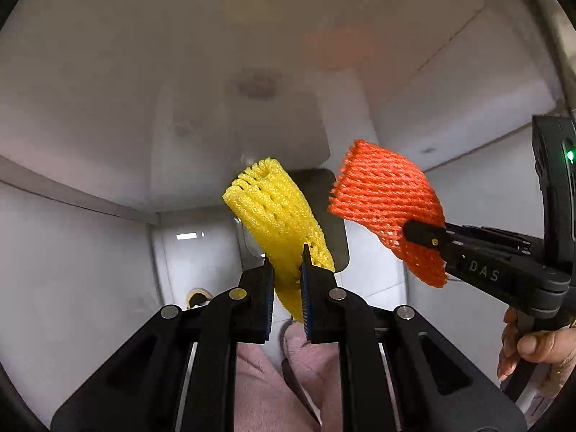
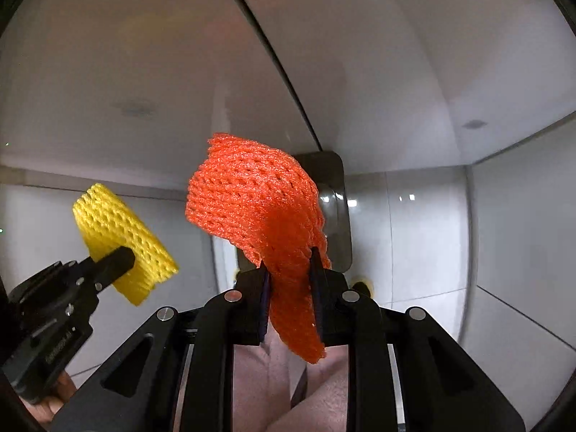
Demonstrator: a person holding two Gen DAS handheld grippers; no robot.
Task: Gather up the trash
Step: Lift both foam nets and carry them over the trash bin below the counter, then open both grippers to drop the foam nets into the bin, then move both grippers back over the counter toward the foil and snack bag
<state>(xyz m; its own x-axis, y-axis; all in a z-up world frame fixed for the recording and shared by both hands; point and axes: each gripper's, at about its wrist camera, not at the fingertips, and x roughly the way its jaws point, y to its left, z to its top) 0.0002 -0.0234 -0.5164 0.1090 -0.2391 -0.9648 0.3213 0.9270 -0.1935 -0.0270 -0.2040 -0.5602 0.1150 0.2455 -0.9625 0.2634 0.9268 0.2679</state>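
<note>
My left gripper is shut on a yellow foam fruit net, which sticks up and forward from the jaws. My right gripper is shut on an orange foam fruit net, held the same way. In the left wrist view the right gripper comes in from the right with the orange net. In the right wrist view the left gripper comes in from the left with the yellow net. Both nets are held up in the air, side by side.
Glossy white panels and a white wall fill both views. A dark rounded-corner panel sits behind the nets. Pink fabric shows below the left gripper. A hand holds the right gripper's handle.
</note>
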